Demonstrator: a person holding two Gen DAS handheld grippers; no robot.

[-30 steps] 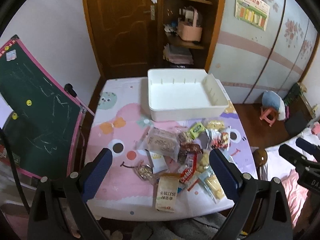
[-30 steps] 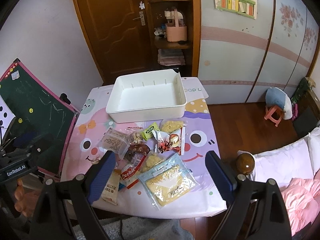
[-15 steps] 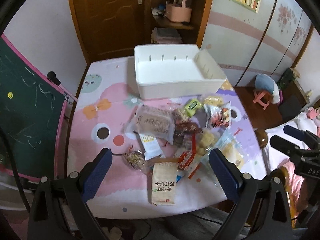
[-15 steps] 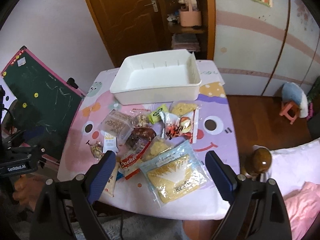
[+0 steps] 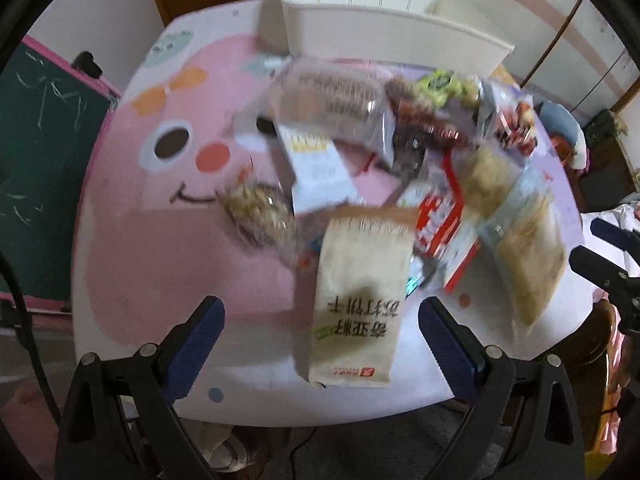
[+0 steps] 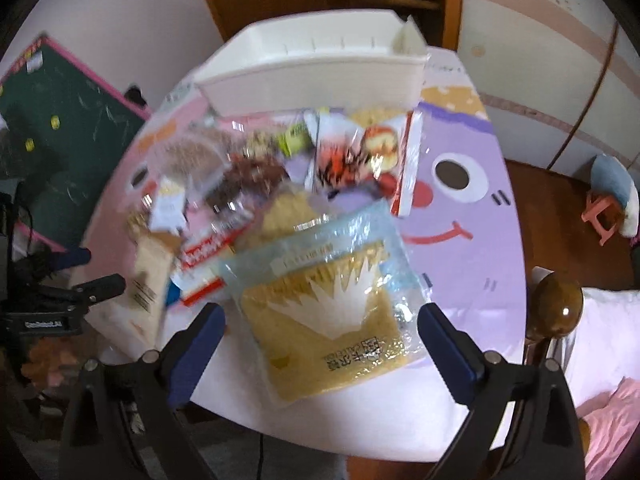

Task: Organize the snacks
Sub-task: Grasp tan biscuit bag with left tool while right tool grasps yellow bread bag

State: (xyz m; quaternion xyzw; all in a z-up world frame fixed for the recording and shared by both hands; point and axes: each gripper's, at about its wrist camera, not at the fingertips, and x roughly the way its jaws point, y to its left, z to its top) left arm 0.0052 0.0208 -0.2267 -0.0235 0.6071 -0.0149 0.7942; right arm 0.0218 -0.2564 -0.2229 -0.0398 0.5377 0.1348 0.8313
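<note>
A pile of snack packets covers the near half of the table, and a white bin [image 5: 400,36] [image 6: 312,76] stands behind it. My left gripper [image 5: 320,316] hangs open just above a beige paper packet [image 5: 360,304], which lies between its fingers in the picture without touching them. My right gripper [image 6: 320,314] is over a pale blue bag of yellow snacks [image 6: 328,304]; its jaws are opening and the pads are clear of the bag. A red-and-white box [image 5: 444,224] lies between the two packets. Both views are motion-blurred.
A green chalkboard with a pink frame [image 5: 40,140] leans at the table's left side. A round wooden knob [image 6: 558,308] and pink bedding sit off the right edge. A pink stool [image 6: 604,216] is on the floor beyond. The cloth's pink left part [image 5: 168,264] is bare.
Both grippers have dropped towards the table and tilted further down, so the snacks fill much more of each view. No packet has shifted on the table.
</note>
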